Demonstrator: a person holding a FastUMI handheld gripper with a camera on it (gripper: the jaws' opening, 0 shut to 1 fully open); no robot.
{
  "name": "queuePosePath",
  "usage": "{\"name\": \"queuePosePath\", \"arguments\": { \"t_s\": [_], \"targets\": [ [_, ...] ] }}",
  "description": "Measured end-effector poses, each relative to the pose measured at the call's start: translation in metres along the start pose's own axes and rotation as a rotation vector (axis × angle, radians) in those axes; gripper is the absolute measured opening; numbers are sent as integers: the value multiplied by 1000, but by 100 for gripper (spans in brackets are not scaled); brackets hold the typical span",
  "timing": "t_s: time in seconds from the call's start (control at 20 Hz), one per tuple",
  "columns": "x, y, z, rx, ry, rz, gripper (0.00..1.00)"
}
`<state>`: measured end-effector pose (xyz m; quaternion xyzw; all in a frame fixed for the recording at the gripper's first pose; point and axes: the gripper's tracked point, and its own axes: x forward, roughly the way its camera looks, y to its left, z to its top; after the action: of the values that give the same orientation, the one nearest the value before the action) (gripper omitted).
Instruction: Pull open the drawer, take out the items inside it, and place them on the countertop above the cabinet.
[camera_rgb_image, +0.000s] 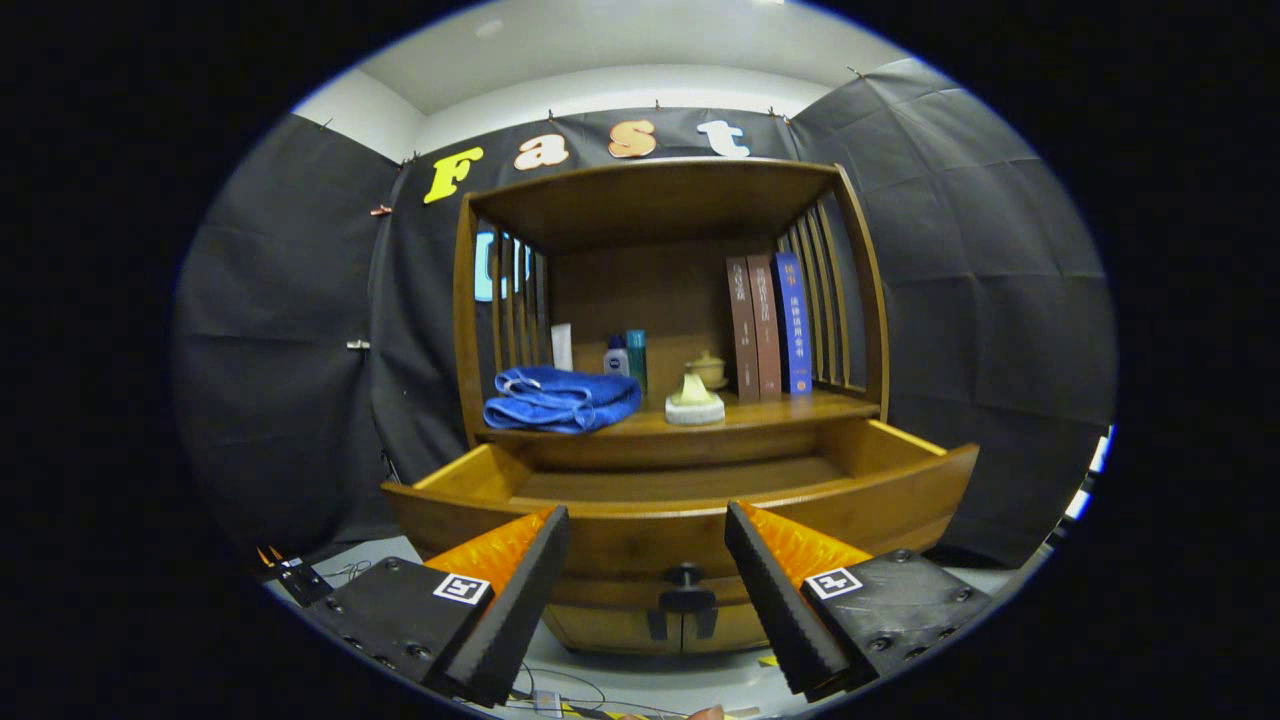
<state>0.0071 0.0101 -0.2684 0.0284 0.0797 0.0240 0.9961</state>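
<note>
1. Writing on the spines of the 3 books (768, 326) is too small to make out; 2 spines are brown and 1 is blue, and they stand upright against the slatted right side of the cabinet (664, 210).
2. Drawer (690, 490) is pulled open just beyond the gripper (647, 530); its front wall hides much of the inside, and the visible floor looks bare wood.
3. Gripper is released, its fingers spread wide and holding nothing, with the drawer knob (685, 575) between them.
4. On the countertop (760, 412) above the drawer lie a folded blue towel (560, 398) and a pale round object (694, 402), hard to identify.
5. Behind these stand small bottles (628, 358) and a lidded cup (708, 369).
6. Black cloth walls the booth; a pale floor lies below.
</note>
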Motion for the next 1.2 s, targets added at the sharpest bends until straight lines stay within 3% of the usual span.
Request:
{"name": "queuePosePath", "arguments": {
  "t_s": [0.6, 0.9, 1.2],
  "targets": [
    [43, -18, -44, 19, 114, -43, 98],
    [52, -18, -40, -11, 92, -73, 97],
    [92, -19, -30, -41, 69, -83, 97]
  ]
}}
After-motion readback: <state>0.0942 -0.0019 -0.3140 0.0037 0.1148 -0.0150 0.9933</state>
